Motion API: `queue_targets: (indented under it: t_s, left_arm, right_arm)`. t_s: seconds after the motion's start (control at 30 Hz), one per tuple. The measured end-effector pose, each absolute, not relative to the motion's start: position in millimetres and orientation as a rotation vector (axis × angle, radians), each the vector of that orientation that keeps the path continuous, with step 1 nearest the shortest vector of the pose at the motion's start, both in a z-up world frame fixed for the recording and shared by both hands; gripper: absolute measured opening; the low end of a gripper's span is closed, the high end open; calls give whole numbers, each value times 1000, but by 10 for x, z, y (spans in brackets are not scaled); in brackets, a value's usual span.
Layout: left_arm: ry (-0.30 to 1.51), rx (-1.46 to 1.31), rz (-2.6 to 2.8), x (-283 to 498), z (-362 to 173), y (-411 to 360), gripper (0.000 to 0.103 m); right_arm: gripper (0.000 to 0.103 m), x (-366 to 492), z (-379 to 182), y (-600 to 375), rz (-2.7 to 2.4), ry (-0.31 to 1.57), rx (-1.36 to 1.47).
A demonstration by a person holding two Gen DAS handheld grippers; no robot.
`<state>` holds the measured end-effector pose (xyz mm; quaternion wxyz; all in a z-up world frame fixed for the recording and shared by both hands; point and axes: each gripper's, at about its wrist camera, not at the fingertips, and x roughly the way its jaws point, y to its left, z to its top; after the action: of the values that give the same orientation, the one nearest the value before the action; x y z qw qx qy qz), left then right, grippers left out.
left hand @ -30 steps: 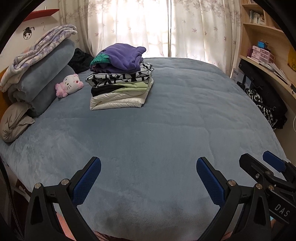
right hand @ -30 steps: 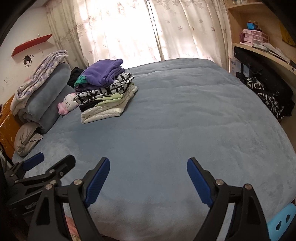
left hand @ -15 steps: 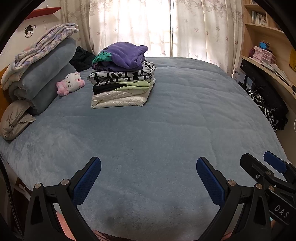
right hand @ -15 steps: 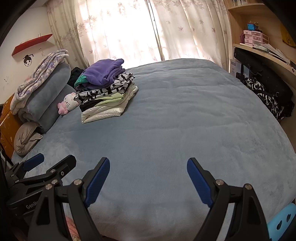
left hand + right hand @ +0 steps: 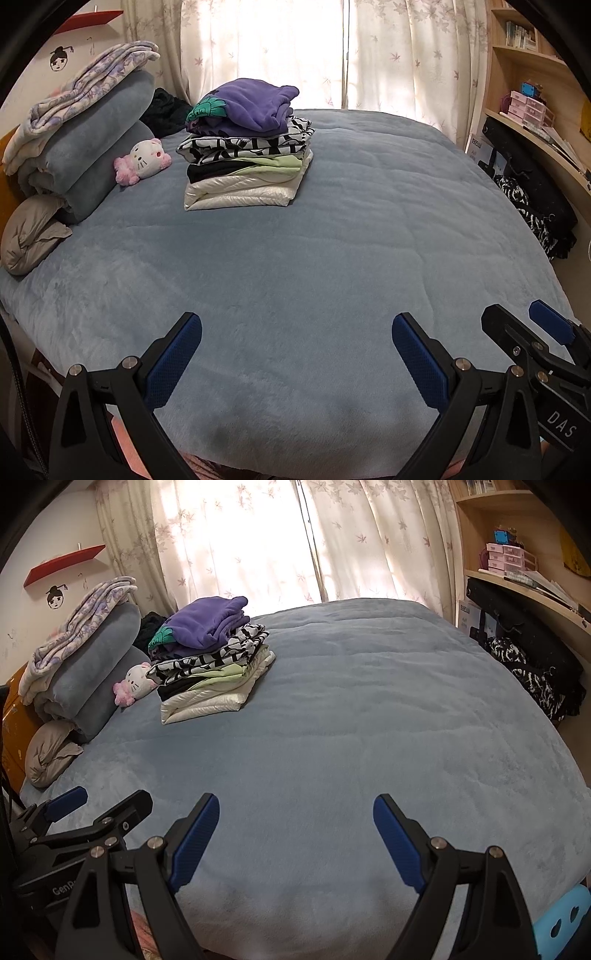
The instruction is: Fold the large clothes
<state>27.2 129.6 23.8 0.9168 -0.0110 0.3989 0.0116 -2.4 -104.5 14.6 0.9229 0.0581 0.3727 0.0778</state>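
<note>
Both grippers hang over the near edge of the bed (image 5: 332,258), empty: the left gripper (image 5: 295,354) has its blue-padded jaws spread wide with only blue plush bedspread showing between them, and the right gripper (image 5: 293,834), just beside it, is spread the same way with nothing between its pads. Taking the stack of folded clothes (image 5: 245,155) as the landmark and going left to right: well to its left, at the head of the bed, lie rolled grey-blue blankets (image 5: 92,144) with a floral purple-and-white blanket (image 5: 81,99) draped on top and a beige pillow (image 5: 29,240) below them; just left of the stack, near but not touching it, sits a white-and-pink cat plush toy (image 5: 142,160). The stack itself rests on the far left part of the bed, well apart from both grippers, with a purple garment (image 5: 251,107) on top, a black-and-white patterned one under it, then pale green, and white padded pieces at the bottom. Behind the stack hang sunlit floral curtains (image 5: 332,51). Well to the right of the stack, beyond the bed's edge, a heap of black and black-and-white clothes (image 5: 532,199) lies beneath wooden shelves (image 5: 532,122).
</note>
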Motion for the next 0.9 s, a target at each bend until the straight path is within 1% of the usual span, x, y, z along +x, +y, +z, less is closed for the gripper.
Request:
queue_targets:
  t_s: [0.9]
  left_arm:
    - [830,-18,42,202,208,1293,101]
  right_arm:
    - [86,-48,124,-983,154,768,116]
